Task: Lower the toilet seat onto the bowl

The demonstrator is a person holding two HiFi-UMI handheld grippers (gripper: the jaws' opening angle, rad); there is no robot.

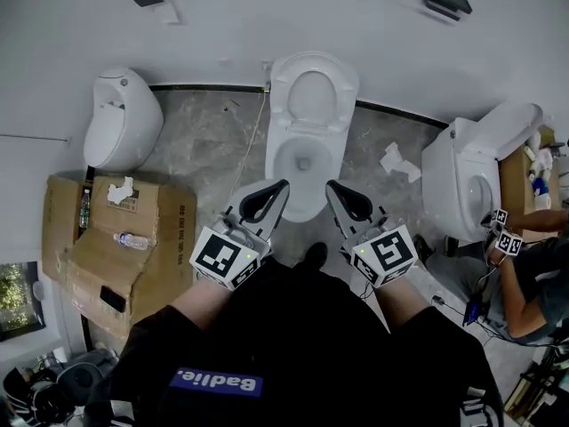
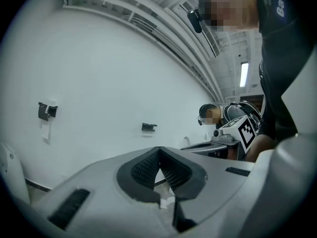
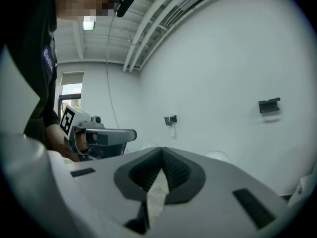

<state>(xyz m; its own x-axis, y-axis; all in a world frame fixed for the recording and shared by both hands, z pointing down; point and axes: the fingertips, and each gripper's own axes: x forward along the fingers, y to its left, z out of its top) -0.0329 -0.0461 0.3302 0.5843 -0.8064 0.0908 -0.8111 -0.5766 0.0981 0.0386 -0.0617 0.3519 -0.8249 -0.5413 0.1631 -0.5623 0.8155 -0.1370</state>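
In the head view a white toilet [image 1: 307, 132] stands against the wall. Its seat [image 1: 313, 89] is raised and leans back over the open bowl [image 1: 300, 163]. My left gripper [image 1: 281, 186] and right gripper [image 1: 331, 187] hover side by side just in front of the bowl's near rim, pointing at it, neither touching. Both are shut with nothing between the pads. In the left gripper view the left gripper [image 2: 159, 150] faces a bare white wall, with the right gripper [image 2: 237, 132] beside it. The right gripper view shows the right gripper [image 3: 161, 151] shut and the left gripper [image 3: 96, 135] at its left.
A second white fixture [image 1: 120, 118] stands at the left and another toilet [image 1: 476, 172] at the right. Cardboard boxes [image 1: 116, 247] with a water bottle [image 1: 133, 239] lie at the left. Tissue [image 1: 396, 161] lies on the floor. A person [image 1: 524, 269] sits at the right.
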